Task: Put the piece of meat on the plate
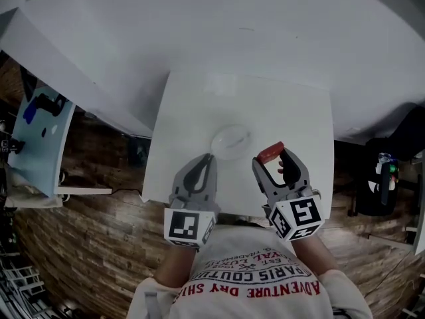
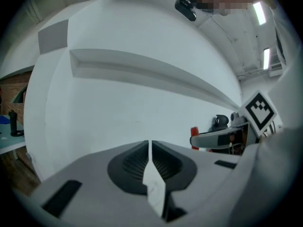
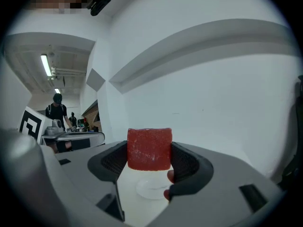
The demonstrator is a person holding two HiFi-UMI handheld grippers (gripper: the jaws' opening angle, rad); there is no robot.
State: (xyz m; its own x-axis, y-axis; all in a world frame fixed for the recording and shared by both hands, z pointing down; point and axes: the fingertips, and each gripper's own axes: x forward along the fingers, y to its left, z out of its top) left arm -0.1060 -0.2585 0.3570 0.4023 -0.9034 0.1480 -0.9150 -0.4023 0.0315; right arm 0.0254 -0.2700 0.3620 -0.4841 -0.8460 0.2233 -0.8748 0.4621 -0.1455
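Note:
A red block of meat [image 3: 149, 148] sits clamped between the jaws of my right gripper [image 3: 149, 151]; in the head view the meat [image 1: 270, 153] shows at the tip of that gripper [image 1: 271, 159], just right of the plate. The plate [image 1: 230, 141] is clear glass and rests on the white table [image 1: 199, 105]; from the right gripper view the plate [image 3: 152, 188] lies below the meat. My left gripper [image 1: 206, 163] is shut with nothing in it, its tip at the plate's near left edge; its own view shows the jaws [image 2: 149, 150] pressed together and the meat [image 2: 194, 137] at the right.
The table's near edge [image 1: 219, 208] runs just behind both grippers. A white wall [image 1: 219, 25] rises behind the table. Wooden floor [image 1: 80, 244] lies around it, with a light blue table [image 1: 40, 141] at the left and dark equipment [image 1: 385, 178] at the right.

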